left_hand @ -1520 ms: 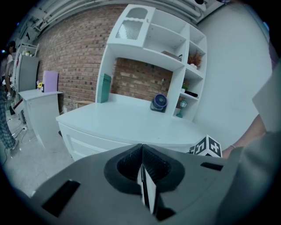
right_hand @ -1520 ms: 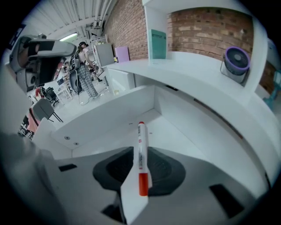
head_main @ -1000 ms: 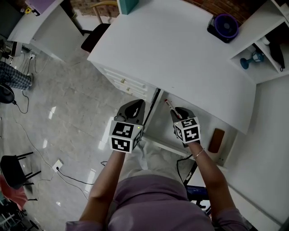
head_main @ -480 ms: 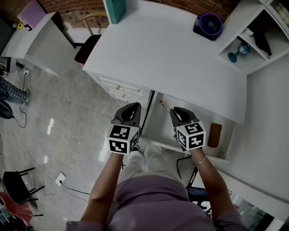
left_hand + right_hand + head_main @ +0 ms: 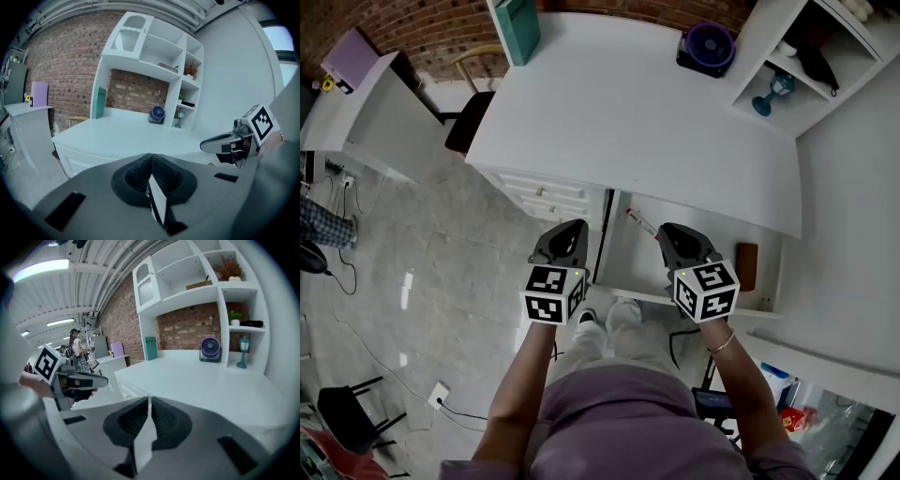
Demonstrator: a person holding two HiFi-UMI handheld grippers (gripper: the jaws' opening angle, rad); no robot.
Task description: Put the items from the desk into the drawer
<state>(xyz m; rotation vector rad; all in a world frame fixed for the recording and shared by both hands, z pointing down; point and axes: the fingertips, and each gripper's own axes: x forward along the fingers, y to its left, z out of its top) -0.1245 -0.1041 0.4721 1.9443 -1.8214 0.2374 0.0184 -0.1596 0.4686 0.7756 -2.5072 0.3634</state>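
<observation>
Shut tight and empty, both: left claw (image 5: 572, 234) and right claw (image 5: 672, 236), pads pressed together, nothing gripped. Held side by side at the near edge of the tabletop (image 5: 628, 112), tips pointing toward the brick wall (image 5: 431, 19).

Just below and between the claws: open drawer (image 5: 623, 261). Inside, a thin red-and-white pen (image 5: 639, 223) close to the right claw's tip, and a brown oblong thing (image 5: 746, 267) off to that claw's right, kind unclear.

Far ahead of both claws, at the back of the tabletop: teal book (image 5: 514, 28) standing upright beyond the left claw, purple fan (image 5: 708, 45) beyond the right. Probably the only things not yet in the drawer, so likely a pause between pickups.

Risks from here:
- Arriving at either item with a claw shut, and so shoving it toward the wall instead of gripping.
- Toppling the upright book by touching it high with one pad.
- Losing the fan from a narrow grip, given a round, bulky shape.
- Clipping the drawer front on the reach forward.
- Setting an item down on top of the pen.
</observation>
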